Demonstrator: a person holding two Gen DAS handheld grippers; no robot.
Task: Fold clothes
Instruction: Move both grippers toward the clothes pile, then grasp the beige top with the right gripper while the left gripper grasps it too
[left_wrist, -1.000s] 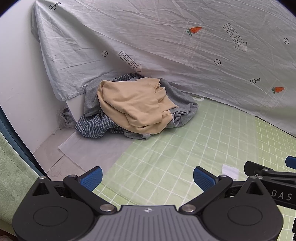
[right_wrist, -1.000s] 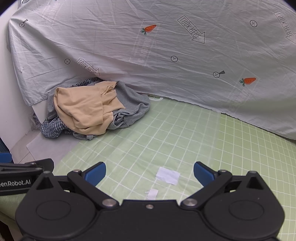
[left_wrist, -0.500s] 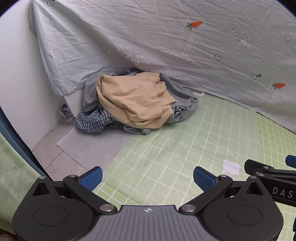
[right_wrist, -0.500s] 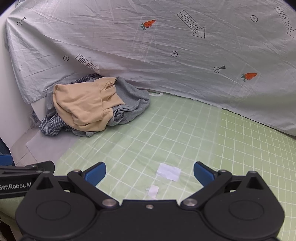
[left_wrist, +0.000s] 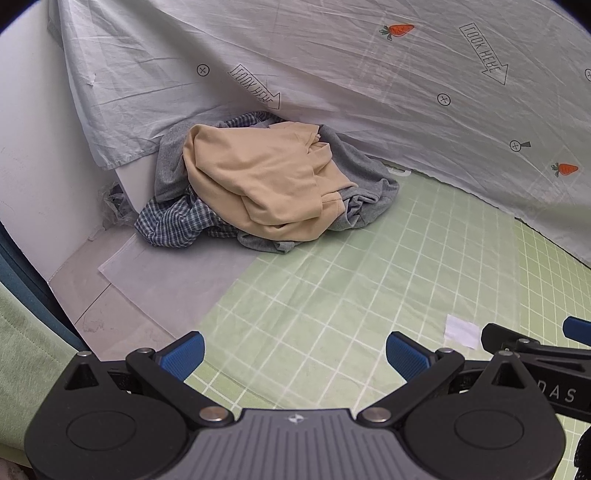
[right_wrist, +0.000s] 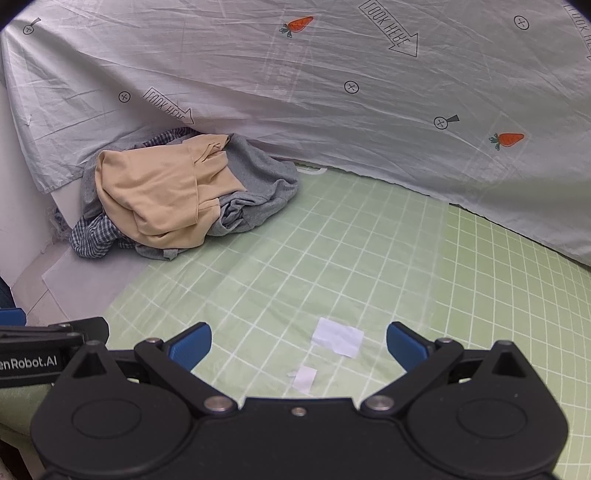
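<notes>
Three crumpled garments, tan top (left_wrist: 258, 184) uppermost, lay heaped at eleven o'clock; both claws, left claw (left_wrist: 294, 352) and right claw (right_wrist: 298, 343), were spread and empty, so I judged a reach for it came next.

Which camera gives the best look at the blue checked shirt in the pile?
The left wrist view: the blue checked shirt shows larger there, spilling from under the beige garment. The right wrist view shows it smaller, near the frame's left edge, mostly covered.
</notes>
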